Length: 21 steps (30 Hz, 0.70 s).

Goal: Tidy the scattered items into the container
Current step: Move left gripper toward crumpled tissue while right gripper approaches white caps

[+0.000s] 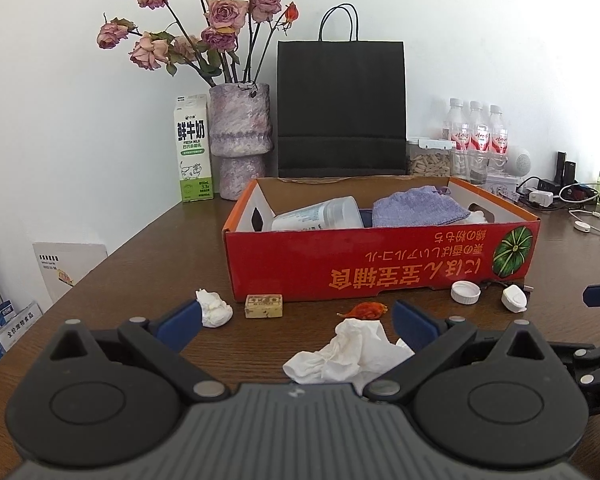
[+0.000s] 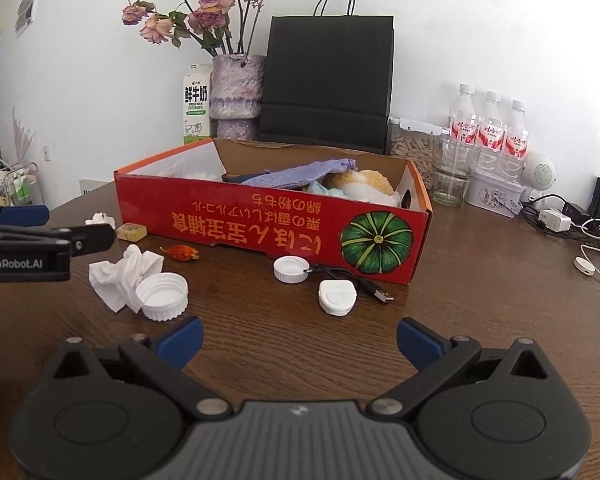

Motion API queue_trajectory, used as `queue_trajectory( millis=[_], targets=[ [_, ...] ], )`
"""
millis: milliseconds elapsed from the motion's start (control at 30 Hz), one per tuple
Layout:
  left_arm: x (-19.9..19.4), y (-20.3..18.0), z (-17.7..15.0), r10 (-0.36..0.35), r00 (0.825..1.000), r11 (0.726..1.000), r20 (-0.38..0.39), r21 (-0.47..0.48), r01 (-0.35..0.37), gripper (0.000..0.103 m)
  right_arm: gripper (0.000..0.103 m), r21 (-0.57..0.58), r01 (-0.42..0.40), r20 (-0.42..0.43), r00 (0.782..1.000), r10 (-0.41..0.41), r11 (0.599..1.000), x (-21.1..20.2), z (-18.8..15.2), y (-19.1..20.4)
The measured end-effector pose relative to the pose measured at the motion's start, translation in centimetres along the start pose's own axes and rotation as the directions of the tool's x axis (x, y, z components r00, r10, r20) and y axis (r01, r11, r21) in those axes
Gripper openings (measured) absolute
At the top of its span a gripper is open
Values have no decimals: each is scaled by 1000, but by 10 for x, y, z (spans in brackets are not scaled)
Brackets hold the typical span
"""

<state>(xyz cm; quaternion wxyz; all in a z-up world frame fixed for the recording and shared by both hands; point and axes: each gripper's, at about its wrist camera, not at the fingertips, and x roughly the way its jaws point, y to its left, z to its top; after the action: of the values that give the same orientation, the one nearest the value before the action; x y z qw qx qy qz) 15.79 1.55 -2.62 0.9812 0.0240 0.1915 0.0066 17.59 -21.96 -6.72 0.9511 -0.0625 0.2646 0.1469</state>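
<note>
A red cardboard box (image 1: 380, 268) (image 2: 236, 216) stands on the brown table and holds a clear bottle (image 1: 320, 216), a purple cloth (image 1: 416, 208) and soft items. In front of it lie a crumpled white tissue (image 1: 352, 356) (image 2: 120, 276), a small tissue ball (image 1: 214, 308), a yellow block (image 1: 263, 306) (image 2: 131, 231), an orange scrap (image 1: 366, 310) (image 2: 180, 252), white caps (image 1: 465, 292) (image 2: 290, 269), a larger cap (image 2: 162, 296) and a white charger with cable (image 2: 337, 298). My left gripper (image 1: 296, 320) is open, with the crumpled tissue between its fingers. My right gripper (image 2: 299, 340) is open and empty, short of the charger.
Behind the box stand a milk carton (image 1: 192, 152), a vase of dried roses (image 1: 240, 140), a black paper bag (image 1: 340, 108), water bottles (image 2: 488, 132), a glass (image 2: 452, 172) and a tin. Chargers and cables (image 2: 572, 220) crowd the far right. The table's left edge (image 1: 60, 300) drops off.
</note>
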Motion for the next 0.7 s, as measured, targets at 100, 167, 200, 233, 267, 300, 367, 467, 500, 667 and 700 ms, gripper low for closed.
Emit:
queue_trajectory(
  millis=[100, 167, 200, 233, 267, 300, 367, 467, 500, 667, 700],
  targets=[
    [-1, -3, 0, 3, 1000, 1000, 10, 19, -3, 103, 103, 5, -1, -5, 1000, 1, 1000, 1, 0, 0],
    [-2, -4, 0, 4, 1000, 1000, 14, 29, -4, 103, 103, 9, -4, -9, 1000, 4, 1000, 2, 0, 0],
    [-2, -5, -1, 5, 1000, 1000, 15, 31, -5, 103, 103, 12, -6, -11, 1000, 7, 1000, 2, 0, 0],
    [-2, -4, -1, 4, 1000, 1000, 15, 30, -5, 103, 103, 15, -9, -12, 1000, 9, 1000, 2, 0, -1],
    [-2, -4, -1, 4, 1000, 1000, 14, 28, -5, 103, 103, 16, -9, -12, 1000, 10, 1000, 1, 0, -1],
    [-1, -3, -1, 3, 1000, 1000, 12, 26, -4, 103, 103, 15, -9, -12, 1000, 9, 1000, 1, 0, 0],
    [0, -3, 0, 3, 1000, 1000, 7, 23, -3, 103, 103, 14, -10, -17, 1000, 11, 1000, 2, 0, -1],
    [1, -3, 0, 5, 1000, 1000, -1, 25, -5, 103, 103, 20, -11, -24, 1000, 12, 1000, 3, 0, -2],
    [1, -4, 0, 6, 1000, 1000, -2, 26, -6, 103, 103, 22, -11, -26, 1000, 12, 1000, 4, 0, -2],
    [4, -5, -1, 18, 999, 999, -34, 39, -17, 103, 103, 18, -9, -34, 999, 10, 1000, 5, 0, -1],
    [4, -6, -2, 23, 999, 999, -45, 46, -21, 103, 103, 16, -9, -34, 999, 9, 1000, 5, 0, -1]
  ],
)
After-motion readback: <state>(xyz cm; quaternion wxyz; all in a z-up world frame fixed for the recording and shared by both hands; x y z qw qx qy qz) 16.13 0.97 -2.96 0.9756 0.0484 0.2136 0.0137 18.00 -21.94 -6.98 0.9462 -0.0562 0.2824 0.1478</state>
